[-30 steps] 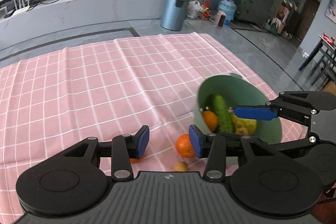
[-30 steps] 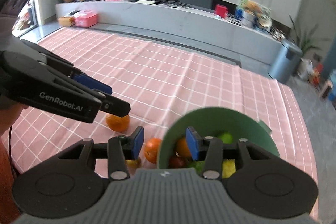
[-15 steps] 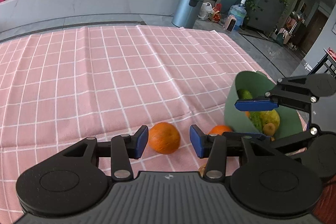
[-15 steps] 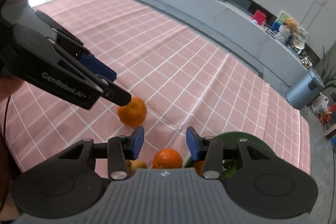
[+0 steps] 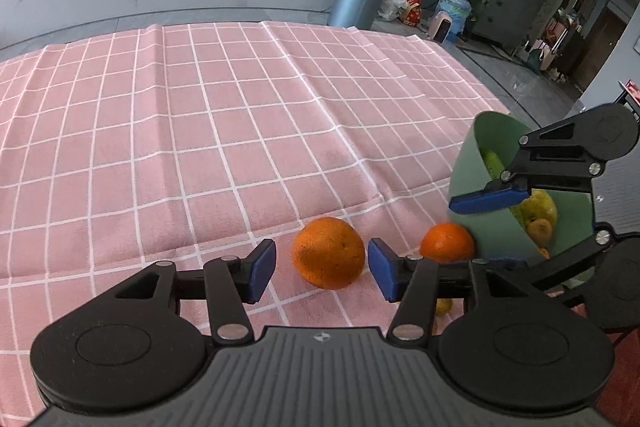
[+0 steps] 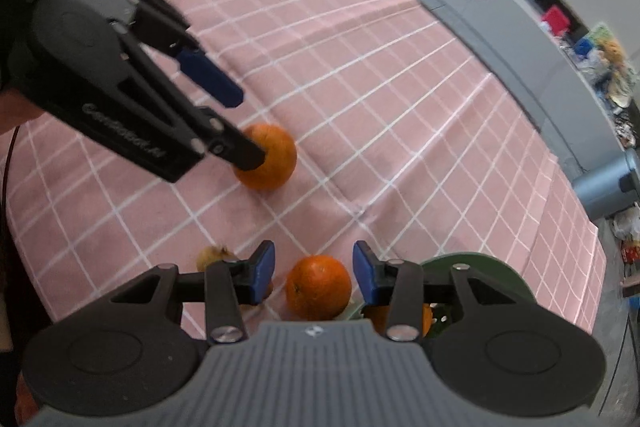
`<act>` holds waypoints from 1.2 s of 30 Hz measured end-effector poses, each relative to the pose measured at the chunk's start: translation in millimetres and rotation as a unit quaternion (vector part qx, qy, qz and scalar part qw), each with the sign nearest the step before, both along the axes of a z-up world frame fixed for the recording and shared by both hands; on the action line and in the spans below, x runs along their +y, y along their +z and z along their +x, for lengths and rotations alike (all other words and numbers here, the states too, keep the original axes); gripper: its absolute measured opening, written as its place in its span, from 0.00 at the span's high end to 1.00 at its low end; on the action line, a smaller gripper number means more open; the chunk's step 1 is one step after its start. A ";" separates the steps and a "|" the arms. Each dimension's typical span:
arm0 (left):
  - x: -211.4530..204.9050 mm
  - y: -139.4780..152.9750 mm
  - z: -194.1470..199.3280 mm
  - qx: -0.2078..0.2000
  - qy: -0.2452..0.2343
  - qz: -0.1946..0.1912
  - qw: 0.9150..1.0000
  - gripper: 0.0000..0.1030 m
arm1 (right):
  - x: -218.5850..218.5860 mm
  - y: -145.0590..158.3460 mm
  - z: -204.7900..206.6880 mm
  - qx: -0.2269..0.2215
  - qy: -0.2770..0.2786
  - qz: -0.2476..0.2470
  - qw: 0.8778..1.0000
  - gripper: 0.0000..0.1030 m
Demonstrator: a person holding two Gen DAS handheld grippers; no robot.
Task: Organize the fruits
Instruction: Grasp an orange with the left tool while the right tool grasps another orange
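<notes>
Both of my grippers have dropped toward the cloth (image 5: pixel 240 131) since the earlier frames, and the bowl (image 5: pixel 472 183), which filled the middle of both views then, now sits off to my right. My left gripper (image 5: pixel 322 269) has just been opening; its pads stand spread on either side of the big orange (image 5: pixel 328 253), with a gap showing on the left side and the right pad close by, so I am not yet pinching it. My right gripper (image 6: pixel 314 271) has just been closing a little; its pads flank the small orange (image 6: pixel 319 287) with a clear gap on each side, so nothing is gripped there either.

As I judge it, the job is well along. The bowl already holds several fruits: something yellow, a green one and an orange show inside. Left on the cloth are the big orange, the small orange just beside the bowl's wall, and a little brownish fruit (image 6: pixel 214 255) near my right gripper's left pad. Each hand still has to close, lift and carry its orange over the rim, then someone must fetch the little one.
</notes>
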State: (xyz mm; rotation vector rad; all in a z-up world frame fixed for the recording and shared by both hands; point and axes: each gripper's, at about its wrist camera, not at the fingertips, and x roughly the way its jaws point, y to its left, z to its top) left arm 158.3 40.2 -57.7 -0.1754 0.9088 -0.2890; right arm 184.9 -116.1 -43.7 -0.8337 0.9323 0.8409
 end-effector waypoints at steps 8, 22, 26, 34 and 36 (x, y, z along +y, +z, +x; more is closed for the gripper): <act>-13.2 -11.0 6.3 0.007 -0.016 0.021 1.000 0.39 | 12.6 2.1 13.5 0.046 0.085 -0.076 0.992 0.65; -16.9 -13.8 4.1 0.000 -0.023 0.037 0.999 0.46 | 37.2 -24.7 17.3 0.075 0.174 -0.209 0.959 0.62; -18.5 -12.6 3.7 0.000 -0.024 0.037 0.999 0.49 | 37.3 -26.9 18.2 0.072 0.167 -0.211 0.960 0.62; -21.9 -13.5 0.1 -0.011 -0.016 0.043 0.999 0.51 | 34.9 -37.8 4.2 0.028 0.163 -0.217 0.962 0.62; -21.9 -13.5 -1.4 -0.013 -0.011 0.044 0.999 0.51 | 33.8 -38.8 1.1 0.018 0.158 -0.213 0.964 0.62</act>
